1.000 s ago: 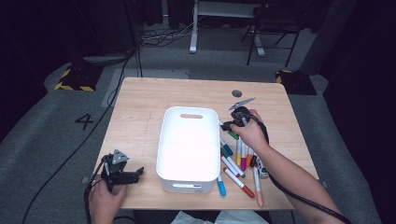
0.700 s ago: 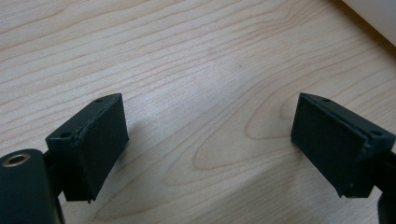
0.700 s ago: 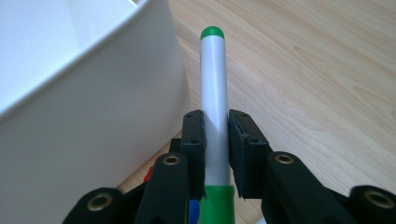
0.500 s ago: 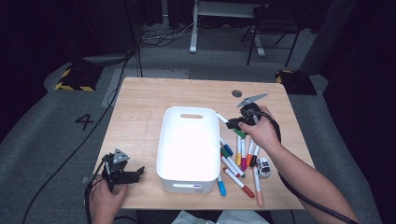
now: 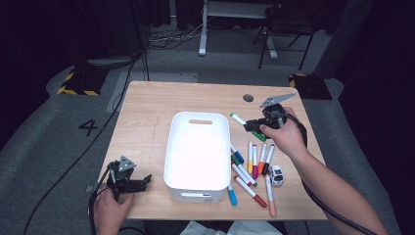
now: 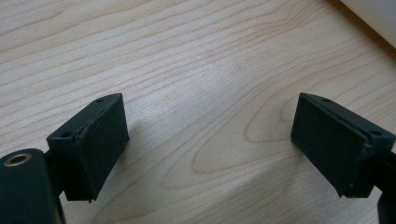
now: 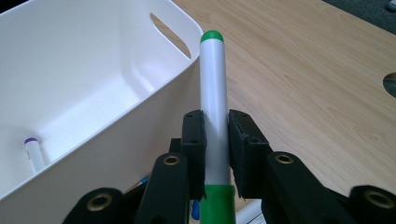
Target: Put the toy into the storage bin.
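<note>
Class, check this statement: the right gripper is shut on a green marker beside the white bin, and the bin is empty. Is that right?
Not quite. The white bin is not empty: the right gripper view shows a purple-tipped marker lying inside it. The rest holds: the right gripper is shut on the green marker beside the bin.

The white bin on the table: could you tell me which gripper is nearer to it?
Right. The right gripper, shut on a green marker, hovers just beside the white bin at its far right corner. The left gripper, open, sits off the bin's near left corner, a little farther away.
</note>
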{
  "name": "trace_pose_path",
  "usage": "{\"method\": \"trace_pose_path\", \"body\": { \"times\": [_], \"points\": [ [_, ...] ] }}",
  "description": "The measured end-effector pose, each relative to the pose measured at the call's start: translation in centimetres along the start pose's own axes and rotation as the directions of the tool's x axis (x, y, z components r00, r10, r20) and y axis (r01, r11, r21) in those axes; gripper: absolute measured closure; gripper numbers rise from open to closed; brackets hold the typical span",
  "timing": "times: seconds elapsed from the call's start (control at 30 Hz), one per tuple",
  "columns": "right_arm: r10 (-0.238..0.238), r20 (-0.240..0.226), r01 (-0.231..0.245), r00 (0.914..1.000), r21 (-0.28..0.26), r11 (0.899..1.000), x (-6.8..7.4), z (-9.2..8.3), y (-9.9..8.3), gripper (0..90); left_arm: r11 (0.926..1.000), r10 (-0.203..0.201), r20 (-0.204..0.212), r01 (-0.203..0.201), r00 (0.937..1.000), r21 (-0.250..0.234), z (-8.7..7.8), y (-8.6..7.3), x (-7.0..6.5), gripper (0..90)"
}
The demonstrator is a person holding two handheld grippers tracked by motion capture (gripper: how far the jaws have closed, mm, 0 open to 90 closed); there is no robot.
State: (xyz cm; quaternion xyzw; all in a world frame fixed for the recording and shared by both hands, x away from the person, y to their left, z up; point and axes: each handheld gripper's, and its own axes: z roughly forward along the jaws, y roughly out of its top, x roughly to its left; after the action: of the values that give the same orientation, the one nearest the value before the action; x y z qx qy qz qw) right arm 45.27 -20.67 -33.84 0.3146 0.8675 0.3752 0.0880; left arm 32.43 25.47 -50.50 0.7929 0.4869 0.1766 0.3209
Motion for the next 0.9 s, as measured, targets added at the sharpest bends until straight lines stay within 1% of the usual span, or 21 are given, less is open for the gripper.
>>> {"method": "trace_pose_path", "body": {
  "times": [0.03,0.1,0.17,0.23,0.37,0.4,0.47,0.5,0.57,0.63,0.73,0.77,0.8,0.83,0.9],
  "points": [
    [-0.014,-0.001,0.014,0.9999,-0.005,1.000,0.1,-0.2,0.1,77.0,1.0000,0.000,0.000,0.000,1.0000,0.000,0.0,0.0,0.0,11.4],
    [-0.007,-0.004,0.007,1.0000,0.001,1.000,0.6,-0.5,0.3,77.1,1.0000,0.000,0.000,0.000,1.0000,0.000,0.0,0.0,0.0,11.4],
    [-0.033,-0.017,0.033,0.9993,-0.012,0.999,0.9,-0.7,0.6,77.0,1.0000,0.001,0.000,-0.001,1.0000,0.000,0.0,0.0,0.0,11.4],
    [-0.035,-0.029,0.035,0.9990,-0.010,0.999,1.4,-0.8,0.9,77.0,1.0000,-0.001,0.000,0.001,1.0000,-0.001,0.0,0.0,0.0,11.4],
    [-0.066,-0.050,0.065,0.9966,-0.015,0.998,2.4,-0.7,1.6,77.0,1.0000,0.000,0.000,0.000,1.0000,-0.001,0.0,0.0,0.0,11.4],
    [-0.071,-0.059,0.070,0.9957,-0.021,0.997,2.6,-0.5,1.8,77.0,1.0000,0.000,0.000,0.000,1.0000,-0.001,0.0,0.0,0.0,11.4],
    [-0.087,-0.067,0.086,0.9940,-0.016,0.996,3.0,-0.3,2.1,77.0,1.0000,0.000,-0.001,0.000,1.0000,-0.001,0.0,0.0,0.0,11.4],
    [-0.086,-0.078,0.085,0.9932,-0.017,0.996,3.4,-0.1,2.3,77.0,1.0000,0.000,-0.001,0.000,1.0000,-0.001,0.0,0.0,0.0,11.4],
    [-0.110,-0.091,0.109,0.9898,-0.015,0.994,3.9,0.3,2.6,77.0,1.0000,0.000,-0.001,0.000,1.0000,-0.001,0.0,0.0,0.0,11.4],
    [-0.110,-0.106,0.109,0.9883,-0.016,0.994,4.4,0.7,2.9,77.0,1.0000,0.001,-0.001,-0.001,1.0000,-0.001,0.0,0.0,0.0,11.4],
    [-0.135,-0.126,0.134,0.9828,-0.013,0.991,5.1,1.4,3.4,77.0,1.0000,0.003,-0.001,-0.003,1.0000,0.001,0.0,0.0,0.0,11.4],
    [-0.134,-0.132,0.134,0.9821,-0.012,0.991,5.4,1.6,3.6,77.0,1.0000,0.000,-0.001,0.000,1.0000,-0.002,0.0,0.0,0.0,11.4],
    [-0.137,-0.136,0.137,0.9812,-0.010,0.991,5.7,1.8,3.8,77.0,1.0000,0.001,0.000,-0.001,1.0000,0.001,0.0,0.0,0.0,11.4],
    [-0.151,-0.136,0.151,0.9791,-0.010,0.988,5.9,2.0,4.0,77.1,1.0000,0.001,-0.001,-0.001,1.0000,0.000,0.0,0.0,0.0,11.4],
    [-0.166,-0.139,0.165,0.9763,-0.019,0.986,6.5,2.4,4.3,77.0,1.0000,0.000,0.003,0.000,1.0000,-0.001,0.0,0.0,0.0,11.4]
  ]
}}
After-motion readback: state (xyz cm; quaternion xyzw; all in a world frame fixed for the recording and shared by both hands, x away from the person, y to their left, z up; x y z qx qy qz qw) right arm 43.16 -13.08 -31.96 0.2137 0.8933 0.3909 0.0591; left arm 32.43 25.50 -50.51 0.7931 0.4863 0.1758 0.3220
